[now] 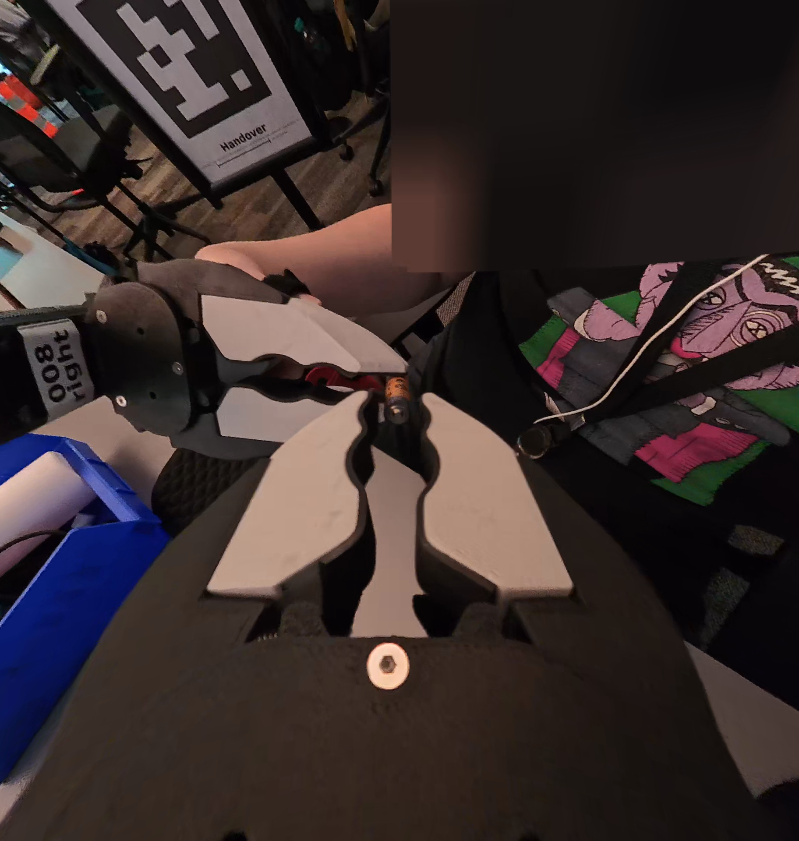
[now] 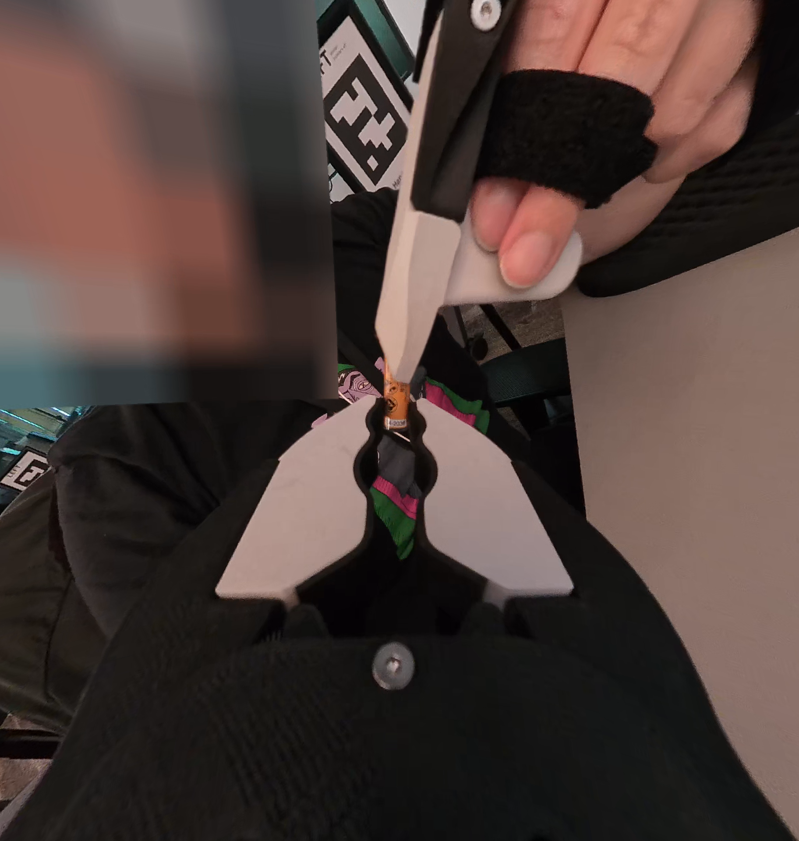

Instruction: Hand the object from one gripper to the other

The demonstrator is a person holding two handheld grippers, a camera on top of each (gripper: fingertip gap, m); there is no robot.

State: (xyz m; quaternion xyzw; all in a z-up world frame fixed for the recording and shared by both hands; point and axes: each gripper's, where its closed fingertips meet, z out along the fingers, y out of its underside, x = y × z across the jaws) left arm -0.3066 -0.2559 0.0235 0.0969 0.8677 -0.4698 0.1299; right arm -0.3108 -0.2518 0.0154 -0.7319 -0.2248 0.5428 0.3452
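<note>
A small orange and black battery (image 1: 397, 392) sits between the fingertips of both grippers. In the right wrist view, my right gripper (image 2: 396, 409) is shut on the battery (image 2: 395, 402), which stands upright at its tips. In the left wrist view, my left gripper (image 1: 397, 397) is open, with its two grey fingers on either side of the battery and a gap showing. The right gripper (image 1: 388, 380) comes in from the left there. The left gripper (image 2: 400, 368) comes down from above in the right wrist view, with its tip against the battery.
A blue bin (image 1: 47, 569) holding a white roll sits at lower left. A board with a black-and-white marker (image 1: 197, 77) stands behind. A person in a printed shirt (image 1: 661, 364) is close ahead. A beige table (image 2: 707, 500) lies to the right, and a hand (image 2: 616, 113) holds the left gripper. The grippers are tip to tip, or close to it.
</note>
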